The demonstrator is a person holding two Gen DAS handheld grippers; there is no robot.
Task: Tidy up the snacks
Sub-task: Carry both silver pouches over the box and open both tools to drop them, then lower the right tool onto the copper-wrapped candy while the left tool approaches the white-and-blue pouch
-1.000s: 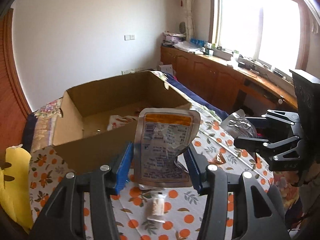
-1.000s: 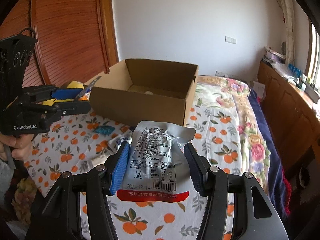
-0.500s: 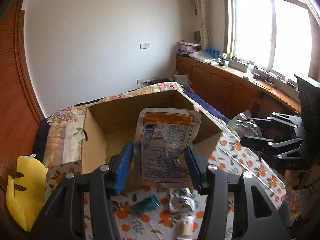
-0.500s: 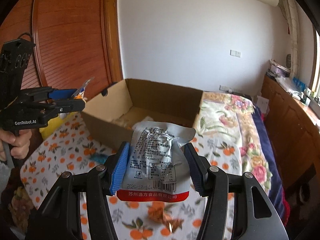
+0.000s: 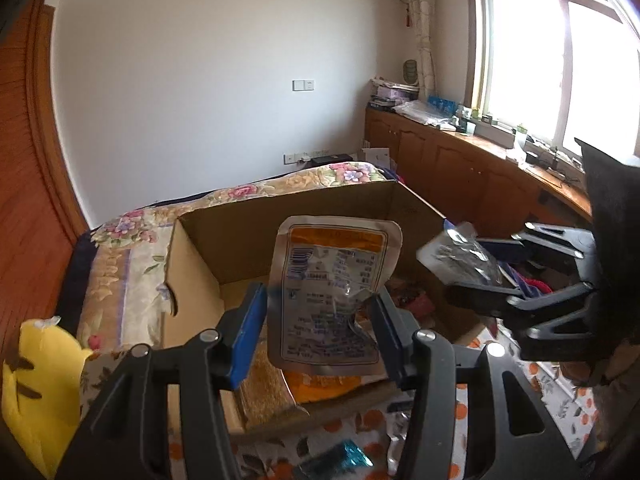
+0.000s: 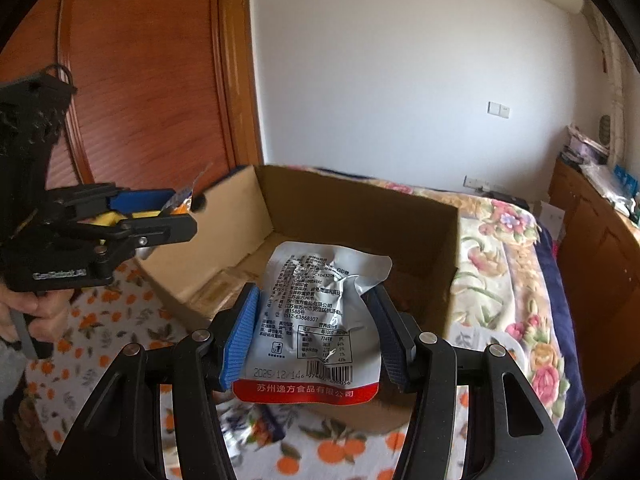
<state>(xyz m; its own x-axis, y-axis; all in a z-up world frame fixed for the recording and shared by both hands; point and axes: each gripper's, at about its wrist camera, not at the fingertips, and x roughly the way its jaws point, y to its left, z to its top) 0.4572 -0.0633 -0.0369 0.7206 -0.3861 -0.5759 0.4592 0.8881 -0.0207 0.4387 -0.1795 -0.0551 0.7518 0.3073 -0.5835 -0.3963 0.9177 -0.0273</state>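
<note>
My left gripper (image 5: 320, 332) is shut on a silver snack pouch with an orange top (image 5: 332, 292) and holds it over the near edge of an open cardboard box (image 5: 192, 280). My right gripper (image 6: 316, 336) is shut on a silver pouch with a red bottom band (image 6: 316, 320), also above the cardboard box (image 6: 360, 216). The right gripper and its pouch (image 5: 464, 256) show at the right in the left wrist view. The left gripper (image 6: 176, 212) shows at the left in the right wrist view. Snack packets (image 5: 324, 384) lie inside the box.
The box stands on an orange-print cloth (image 6: 320, 452) over a bed with a floral cover (image 6: 500, 264). A teal packet (image 5: 344, 458) lies on the cloth in front of the box. A yellow object (image 5: 36, 392) sits at the left. Wooden cabinets (image 5: 460, 168) line the right wall.
Both grippers have moved forward with their pouches, from above the cloth to over the box. The box now fills the middle of both views.
</note>
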